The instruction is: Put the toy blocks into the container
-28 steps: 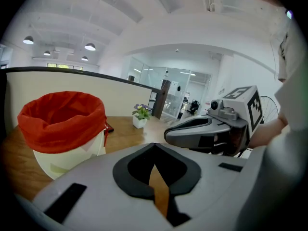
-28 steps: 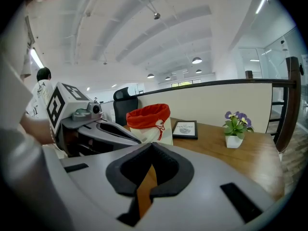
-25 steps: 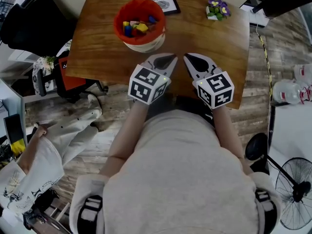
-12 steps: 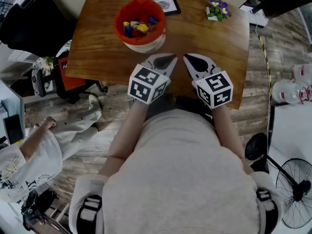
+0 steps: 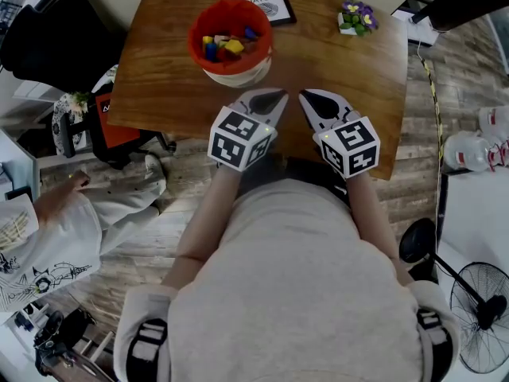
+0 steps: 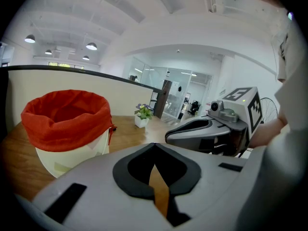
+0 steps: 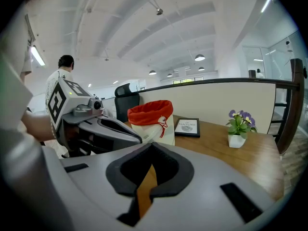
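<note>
Left gripper (image 5: pixel 270 99): jaws together at the tips, nothing clamped; in the left gripper view (image 6: pixel 154 148) we see only a sliver of brown table through the slot behind the closed pads. Right gripper (image 5: pixel 316 102): the same, jaws together and empty, confirmed in the right gripper view (image 7: pixel 151 147). Both sit side by side just above centre of the head view, over the near edge of the wooden table (image 5: pixel 159 78), noses angled toward each other and tilted somewhat down. Each one's marker cube (image 5: pixel 241 138) faces up toward the head camera. Each gripper camera catches its neighbour: the right gripper at centre right of the left gripper view (image 6: pixel 202 131), the left gripper at centre left of the right gripper view (image 7: pixel 103 126). Beyond them, toward the top of the head view and slightly left of centre, stands the container (image 5: pixel 235 74), a cream fabric bin with a red liner folded over its rim. The toy blocks (image 5: pixel 225 44) lie inside it: yellow, blue, red and green pieces heaped together. We see no block on the tabletop. Farther back, at the top edge, a framed print reading "NATURE" (image 5: pixel 265 0); to its right, a small potted plant with purple flowers (image 5: pixel 355 14). Off the table, a black office chair (image 5: pixel 48 42) at upper left and a floor fan (image 5: pixel 481 313) at lower right.
</note>
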Available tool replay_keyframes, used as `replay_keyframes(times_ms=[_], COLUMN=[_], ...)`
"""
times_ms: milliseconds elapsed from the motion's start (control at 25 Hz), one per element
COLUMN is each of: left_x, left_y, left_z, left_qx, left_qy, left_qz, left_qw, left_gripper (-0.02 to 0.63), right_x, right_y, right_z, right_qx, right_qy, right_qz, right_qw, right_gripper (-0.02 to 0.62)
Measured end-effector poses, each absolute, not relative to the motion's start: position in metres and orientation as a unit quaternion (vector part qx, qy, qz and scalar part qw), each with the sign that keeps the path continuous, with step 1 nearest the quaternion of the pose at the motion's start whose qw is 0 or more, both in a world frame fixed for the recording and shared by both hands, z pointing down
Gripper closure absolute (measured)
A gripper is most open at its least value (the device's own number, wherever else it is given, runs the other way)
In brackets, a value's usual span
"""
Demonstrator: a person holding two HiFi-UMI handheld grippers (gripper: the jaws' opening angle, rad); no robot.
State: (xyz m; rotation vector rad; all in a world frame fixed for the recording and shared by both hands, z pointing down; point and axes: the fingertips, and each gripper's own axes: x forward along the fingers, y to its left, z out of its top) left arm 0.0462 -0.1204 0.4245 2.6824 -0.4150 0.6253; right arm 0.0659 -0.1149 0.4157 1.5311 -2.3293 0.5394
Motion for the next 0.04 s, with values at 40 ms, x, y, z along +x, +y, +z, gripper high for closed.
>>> replay_keyframes(times_ms=[40], left_x=[0.0456], left_y=[-0.1207], left_z=[0.4250], left_qx=[0.948], left_qy=[-0.147], left_qz=[0.221], left_qw=[0.178], left_gripper=[0.594], right_x=[0.0660], right_y=[-0.1149], right_z=[0.4160], right_qx=[0.533], right_qy=[-0.811], right_qz=[0.188], right_qw=[0.151], right_gripper=[0.583])
